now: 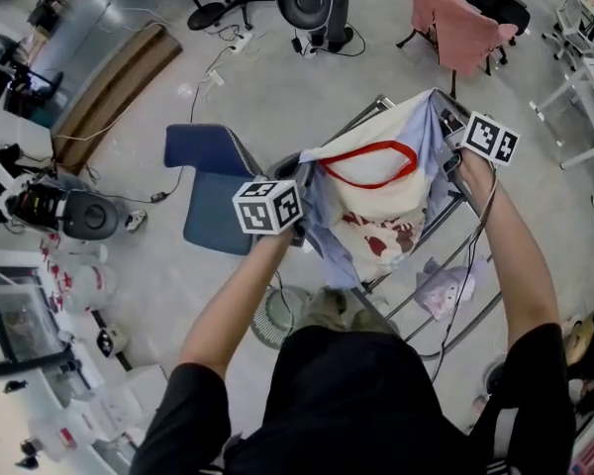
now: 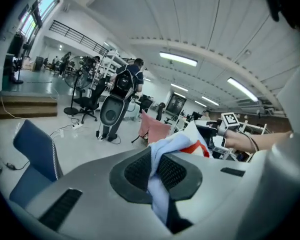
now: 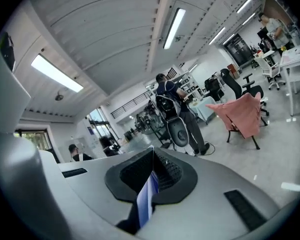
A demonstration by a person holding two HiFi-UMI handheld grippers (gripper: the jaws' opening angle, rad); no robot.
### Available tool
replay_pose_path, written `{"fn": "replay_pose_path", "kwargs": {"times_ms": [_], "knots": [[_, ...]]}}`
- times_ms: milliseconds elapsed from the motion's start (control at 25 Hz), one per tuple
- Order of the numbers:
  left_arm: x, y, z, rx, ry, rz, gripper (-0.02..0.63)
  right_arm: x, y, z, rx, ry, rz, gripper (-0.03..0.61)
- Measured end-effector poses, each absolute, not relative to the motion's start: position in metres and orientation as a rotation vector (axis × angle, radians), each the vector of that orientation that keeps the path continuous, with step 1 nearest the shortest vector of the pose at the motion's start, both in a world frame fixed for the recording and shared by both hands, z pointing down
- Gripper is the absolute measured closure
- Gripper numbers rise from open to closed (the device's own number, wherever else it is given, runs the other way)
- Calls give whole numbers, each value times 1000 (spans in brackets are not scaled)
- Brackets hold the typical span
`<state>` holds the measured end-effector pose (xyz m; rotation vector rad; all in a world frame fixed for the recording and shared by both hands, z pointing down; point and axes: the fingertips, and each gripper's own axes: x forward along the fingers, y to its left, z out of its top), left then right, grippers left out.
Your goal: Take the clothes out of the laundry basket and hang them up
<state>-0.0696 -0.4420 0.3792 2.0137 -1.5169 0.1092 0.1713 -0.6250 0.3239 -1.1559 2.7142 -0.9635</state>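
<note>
L gripper (image 2: 152, 171), R gripper (image 3: 151, 176) both clamped on soft pale-blue-and-cream fabric shirt (image 1: 376, 206) w/ red neckline; prob. light, floppy; best held at shoulders.

No legible text anywhere.

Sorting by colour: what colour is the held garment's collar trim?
Red collar trim, best in head view.
</note>
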Motion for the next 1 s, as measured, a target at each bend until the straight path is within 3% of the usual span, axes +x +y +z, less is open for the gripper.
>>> {"fn": "replay_pose_path", "kwargs": {"times_ms": [480,1000], "knots": [[19,-401,502,1998,-1304,522,606,171,-592,476,-1347,2882,-1162,577],[70,-377,576,1877,-1178,708,604,166,-572,556,-1463,3076,-1140,577]]}}
